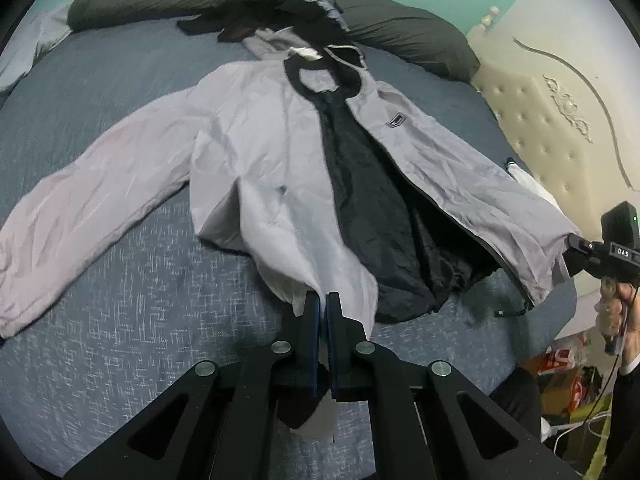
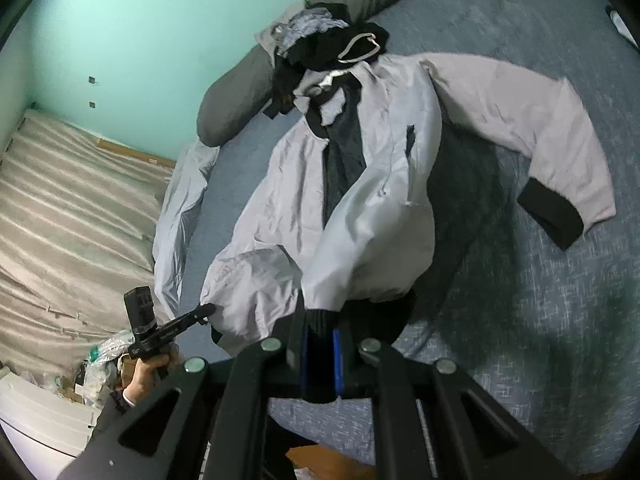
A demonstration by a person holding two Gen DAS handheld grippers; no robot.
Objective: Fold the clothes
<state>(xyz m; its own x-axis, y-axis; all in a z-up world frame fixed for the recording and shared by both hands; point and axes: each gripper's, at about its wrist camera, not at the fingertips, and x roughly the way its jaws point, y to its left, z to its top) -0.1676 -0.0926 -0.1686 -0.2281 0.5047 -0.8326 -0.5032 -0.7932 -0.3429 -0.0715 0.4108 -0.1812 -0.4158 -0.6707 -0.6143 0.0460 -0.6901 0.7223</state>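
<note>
A light grey jacket (image 1: 260,140) with a dark lining lies open, front up, on the blue bed cover (image 1: 120,300), its sleeves spread to both sides. My left gripper (image 1: 322,300) is shut on the lower hem of one front panel, and grey cloth hangs out below the pads. In the right wrist view my right gripper (image 2: 320,320) is shut on the dark ribbed hem of the jacket (image 2: 380,160), lifting that panel slightly. Each gripper shows in the other's view: the right gripper (image 1: 570,246) pinches the far hem corner, the left gripper (image 2: 206,310) the opposite one.
A heap of dark and grey clothes (image 1: 280,4) lies by the collar against dark pillows (image 1: 400,28). A cream padded headboard (image 1: 560,120) borders the bed. A striped covered surface (image 2: 60,220) and floor clutter (image 2: 100,364) lie beyond the bed edge.
</note>
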